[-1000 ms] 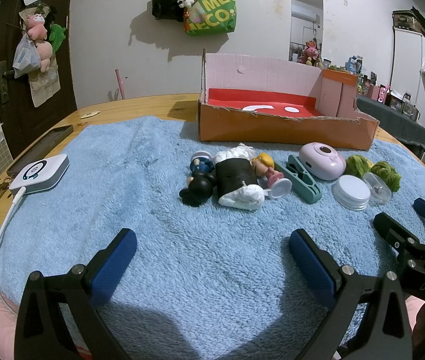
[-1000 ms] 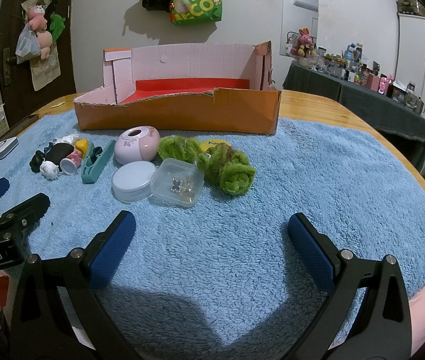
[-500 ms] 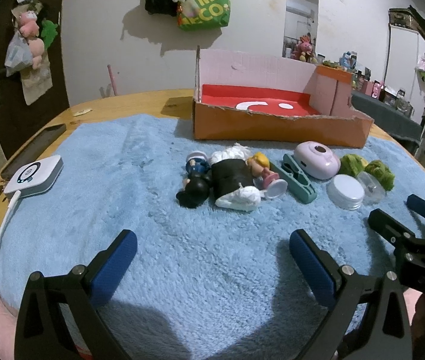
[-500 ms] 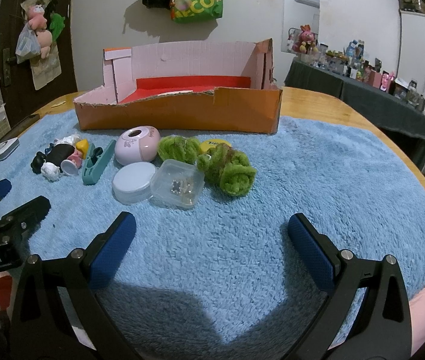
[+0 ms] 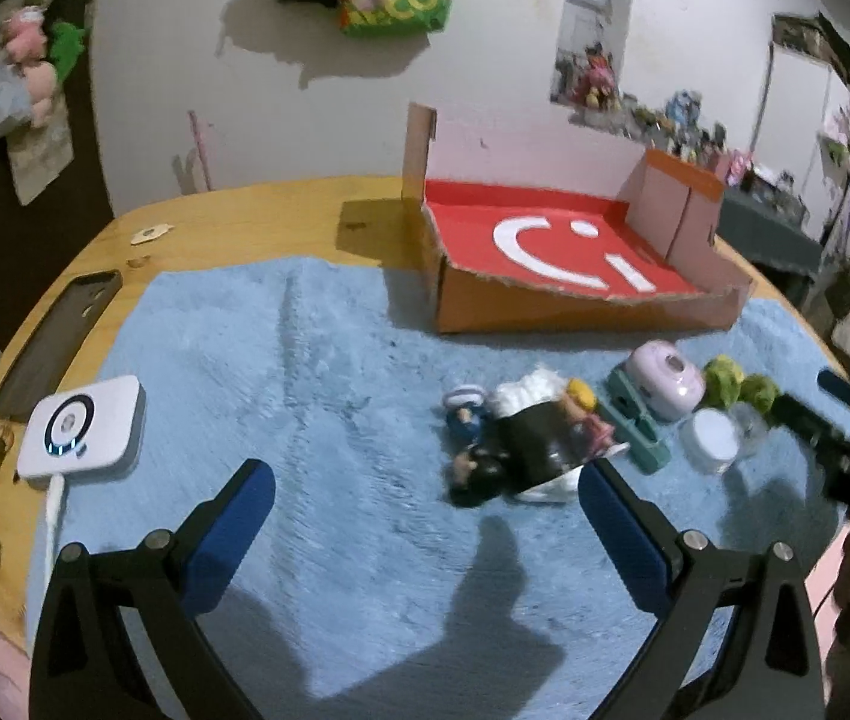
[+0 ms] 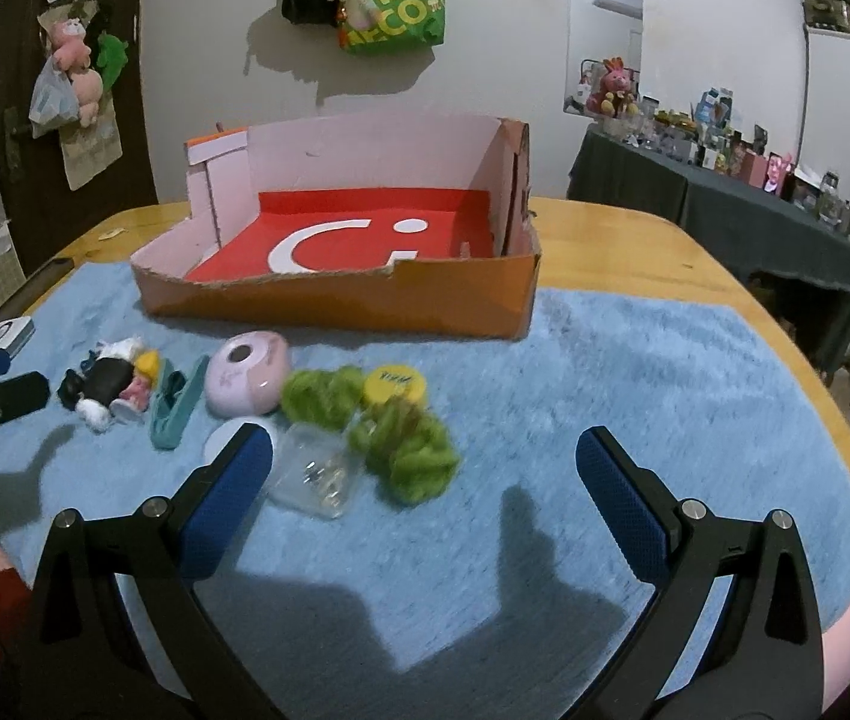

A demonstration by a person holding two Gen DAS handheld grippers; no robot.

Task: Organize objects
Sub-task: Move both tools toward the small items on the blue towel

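An orange cardboard box (image 5: 575,312) (image 6: 335,300) with a red floor stands at the back of the blue towel (image 5: 305,390). In front of it lies a row of small things: toy figures (image 5: 521,438) (image 6: 107,387), a teal clip (image 5: 635,426) (image 6: 176,405), a pink round device (image 5: 665,381) (image 6: 248,375), a white round jar (image 5: 713,435), a clear plastic case (image 6: 317,474), green scrunchies (image 6: 407,444) and a yellow lid (image 6: 395,387). My left gripper (image 5: 422,498) hovers open just short of the figures. My right gripper (image 6: 422,456) hangs open over the case and scrunchies, holding nothing.
A white device with a cable (image 5: 86,426) and a dark phone (image 5: 59,342) lie at the left table edge. The wooden table (image 6: 635,252) shows bare beyond the towel on the right. A dark cluttered side table (image 6: 755,210) stands further right.
Both grippers have risen and tilted down, so the box's red floor shows. The objects now lie closer to the fingertips. Both stay open.
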